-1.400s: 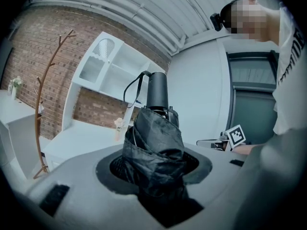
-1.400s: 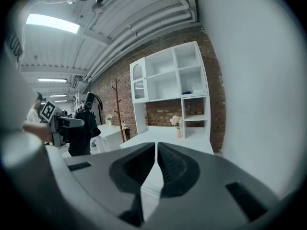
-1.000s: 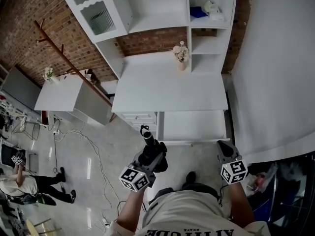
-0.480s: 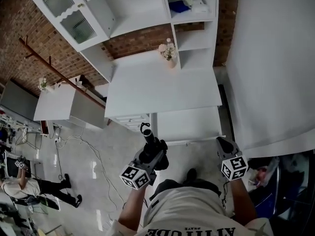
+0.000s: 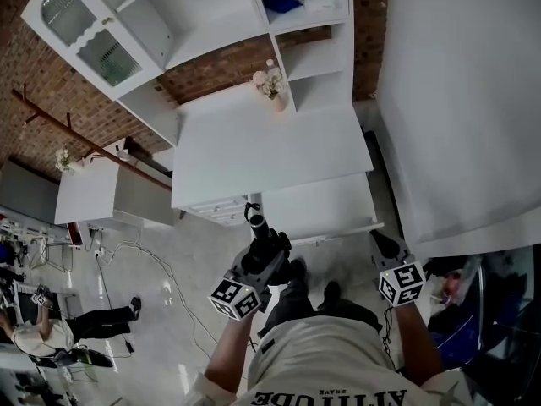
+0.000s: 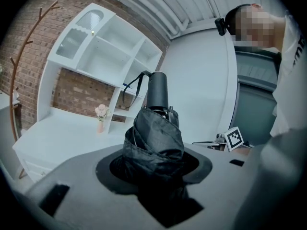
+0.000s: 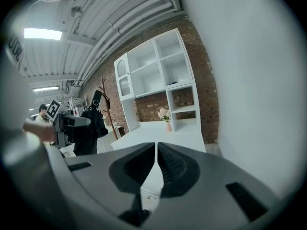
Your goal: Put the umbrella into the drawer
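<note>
1. The left hand-held gripper (image 6: 158, 174) is clenched on a folded black umbrella (image 6: 154, 140). The bunched fabric fills the gap between the jaws and covers the pads, so the contact faces cannot be made out.
2. The umbrella's handle end and wrist strap stick out past the jaws. Its other end is lost inside the gripper body.
3. The right hand-held gripper (image 7: 156, 166) holds nothing. Its jaws are closed together, with only a thin slit between them.
4. In the head view, the left hand-held gripper (image 5: 269, 248) holds the umbrella (image 5: 256, 224) in the air, just short of the front of the white bench (image 5: 270, 155) and beside the drawer (image 5: 317, 210).
5. The drawer stands pulled out below the bench edge. Its interior reads as flat white, and its contents cannot be told.
6. The right hand-held gripper (image 5: 385, 245) hangs near the drawer's right corner. Its marker cube partly covers it.
7. Further out, a vase of flowers (image 5: 272, 87) stands at the back of the bench, under a white shelf unit (image 5: 211, 24).
8. A person (image 5: 51, 332) on the floor at the lower left is cut off by the frame edge.
</note>
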`<state>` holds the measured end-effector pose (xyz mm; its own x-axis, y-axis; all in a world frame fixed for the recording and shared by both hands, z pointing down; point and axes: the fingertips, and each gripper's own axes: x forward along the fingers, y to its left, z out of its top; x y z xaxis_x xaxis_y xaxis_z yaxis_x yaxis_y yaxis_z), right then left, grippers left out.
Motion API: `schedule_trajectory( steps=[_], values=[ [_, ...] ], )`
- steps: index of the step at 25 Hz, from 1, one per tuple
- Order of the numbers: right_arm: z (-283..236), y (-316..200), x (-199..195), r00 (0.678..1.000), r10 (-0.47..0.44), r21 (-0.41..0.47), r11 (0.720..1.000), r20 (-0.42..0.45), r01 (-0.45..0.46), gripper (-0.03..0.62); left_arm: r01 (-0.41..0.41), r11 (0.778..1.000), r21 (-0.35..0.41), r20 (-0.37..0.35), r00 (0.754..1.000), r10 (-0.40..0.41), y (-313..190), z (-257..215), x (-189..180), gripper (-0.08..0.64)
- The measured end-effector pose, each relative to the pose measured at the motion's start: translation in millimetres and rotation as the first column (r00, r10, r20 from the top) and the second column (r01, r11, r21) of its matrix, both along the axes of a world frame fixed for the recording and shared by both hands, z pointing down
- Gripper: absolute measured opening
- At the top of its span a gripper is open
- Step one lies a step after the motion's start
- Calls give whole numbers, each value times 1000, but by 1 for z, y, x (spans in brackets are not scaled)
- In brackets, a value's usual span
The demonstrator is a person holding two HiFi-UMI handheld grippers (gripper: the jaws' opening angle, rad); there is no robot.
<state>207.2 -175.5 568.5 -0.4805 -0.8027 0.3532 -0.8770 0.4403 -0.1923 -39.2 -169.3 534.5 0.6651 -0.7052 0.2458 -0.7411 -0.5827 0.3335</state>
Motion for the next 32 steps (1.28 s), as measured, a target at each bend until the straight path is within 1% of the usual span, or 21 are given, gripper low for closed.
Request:
schedule_trajectory(
  steps=[3,8,12,15,17,24,28,32],
  values=[
    [4,-2,-4,1000,22,-9,1000,-3,-22,35,-38,999,-9,12,999,38,-11,6,0,224],
    [11,-8,-6,997,79,-31,996,-14,-80,35,-101,994,-30,4,995,102,-33,17,1,224],
    [15,-15,-10,992,122,-52,991,-25,-123,35,-170,985,-39,53,984,172,-53,33,2,224],
    [17,-22,-16,988,147,-71,986,-36,-149,35,-230,972,-57,97,967,234,-66,52,4,224],
    [21,-25,-22,986,159,-86,983,-44,-162,35,-260,962,-79,108,958,267,-74,66,4,224],
    [30,-41,-41,980,186,-122,973,-72,-194,35,-326,933,-148,146,926,347,-106,120,3,224],
    [36,-48,-52,977,196,-143,968,-87,-207,35,-387,907,-165,209,885,416,-117,152,3,224],
    [42,-55,-68,974,206,-164,962,-97,-220,35,-417,881,-223,216,860,462,-126,188,-2,224]
  ],
)
